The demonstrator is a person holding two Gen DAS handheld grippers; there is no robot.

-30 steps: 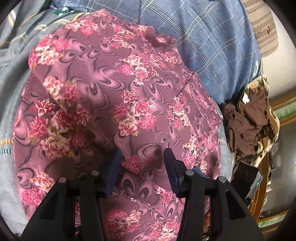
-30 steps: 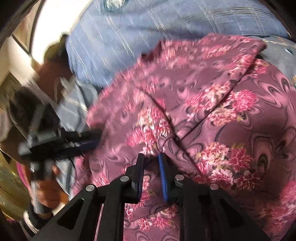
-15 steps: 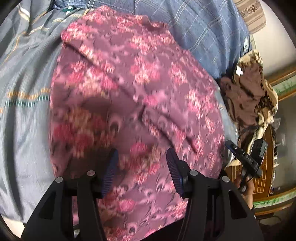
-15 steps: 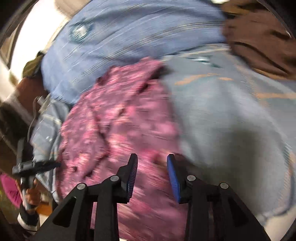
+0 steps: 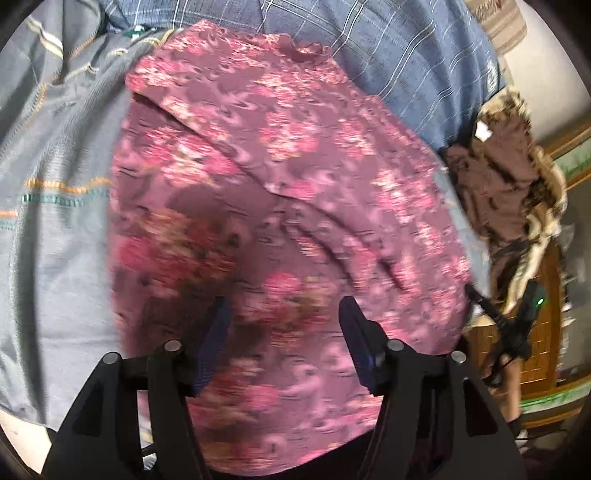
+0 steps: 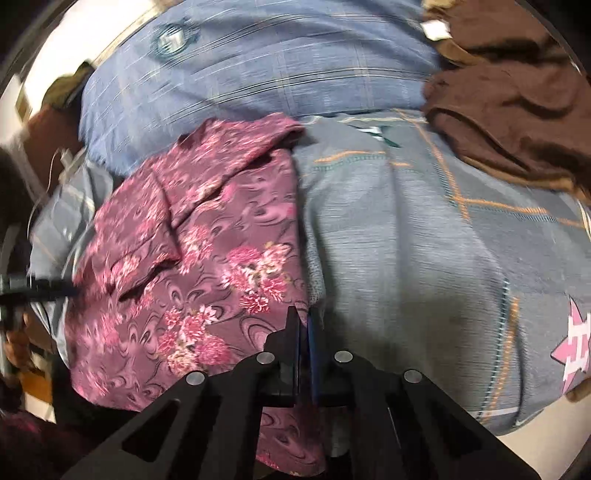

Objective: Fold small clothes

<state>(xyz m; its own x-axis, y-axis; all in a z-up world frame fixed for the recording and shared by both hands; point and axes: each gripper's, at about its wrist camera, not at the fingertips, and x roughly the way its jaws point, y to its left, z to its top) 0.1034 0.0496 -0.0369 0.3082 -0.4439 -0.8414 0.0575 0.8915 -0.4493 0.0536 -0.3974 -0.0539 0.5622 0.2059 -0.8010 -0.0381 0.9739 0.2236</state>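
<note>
Floral garment [image 5: 280,206]: maroon-pink cloth with a flower print, lying partly folded on a grey cloth [image 5: 55,221] with orange and teal stitched lines; one layer is lapping over another along a diagonal edge, and the print is showing blurred in the left wrist view. Left gripper [image 5: 282,325]: hovering over the near part of the floral garment with its blue-padded fingers [image 5: 212,336] standing wide apart, nothing lying between them. Right gripper [image 6: 303,325]: fingers drawn close together at the garment's right edge, where it is meeting the grey cloth; a thin gap is showing between the pads, and whether they are pinching a fold of the fabric cannot be told. Blue plaid cloth [image 6: 258,66]: lying beyond the floral garment, touching its far edge. Brown garment [image 6: 509,96]: sitting crumpled at the far right of the grey cloth in the right wrist view, a white tag [image 6: 436,28] showing at its top. Pink star patch [image 6: 574,347]: sitting on the grey cloth, well apart from the floral garment.
</note>
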